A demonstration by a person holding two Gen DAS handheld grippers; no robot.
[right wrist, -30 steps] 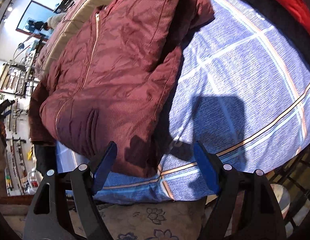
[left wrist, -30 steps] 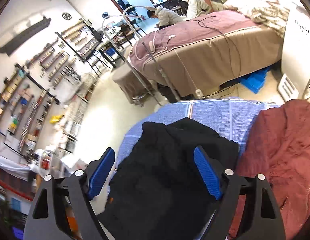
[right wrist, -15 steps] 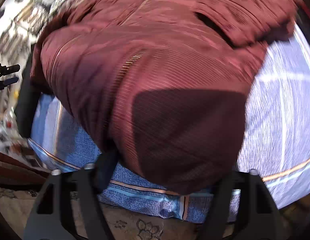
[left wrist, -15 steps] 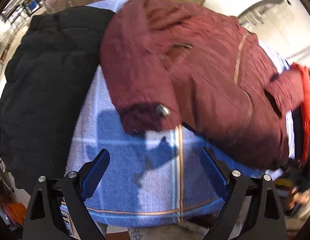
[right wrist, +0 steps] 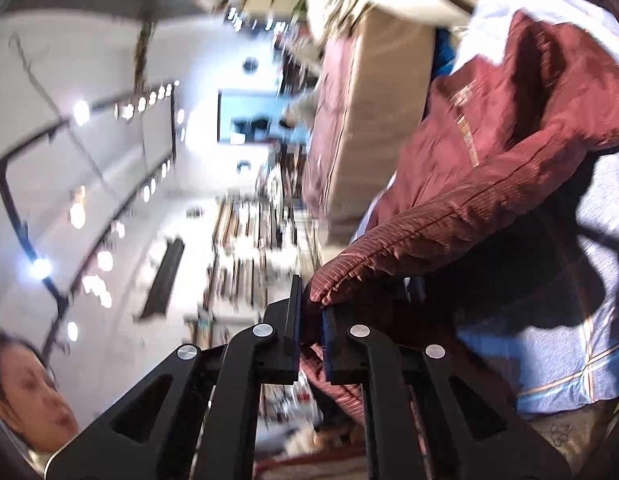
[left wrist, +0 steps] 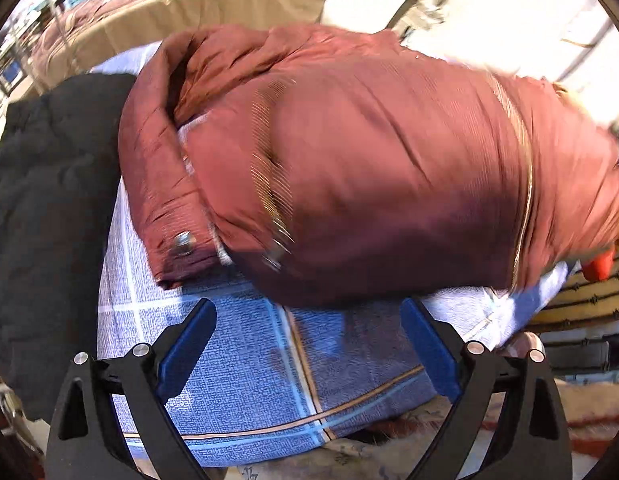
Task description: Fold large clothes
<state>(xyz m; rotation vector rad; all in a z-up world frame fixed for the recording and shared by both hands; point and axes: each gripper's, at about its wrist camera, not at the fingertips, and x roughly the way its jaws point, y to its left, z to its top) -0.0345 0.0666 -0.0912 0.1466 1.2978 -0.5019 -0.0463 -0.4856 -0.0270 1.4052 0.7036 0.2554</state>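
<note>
A maroon padded jacket [left wrist: 369, 168] lies bunched on a blue checked cloth [left wrist: 245, 364] that covers the table. Its cuff with a metal snap [left wrist: 184, 243] points toward me. My left gripper [left wrist: 309, 344] is open and empty, just in front of the jacket's near edge. My right gripper [right wrist: 309, 320] is shut on the jacket's hem [right wrist: 349, 276] and holds it lifted and pulled to the side; the rest of the jacket [right wrist: 509, 152] trails to the table.
A black garment [left wrist: 49, 208] lies on the table left of the maroon jacket. A bed with a tan and mauve cover [left wrist: 181, 4] stands behind. A red item [left wrist: 597, 268] shows at the right edge. A person's face [right wrist: 25, 400] is close by.
My right gripper closed on the jacket's hem and lifted it, turning sharply. My left gripper swung from the black garment to face the maroon jacket and moved closer.
</note>
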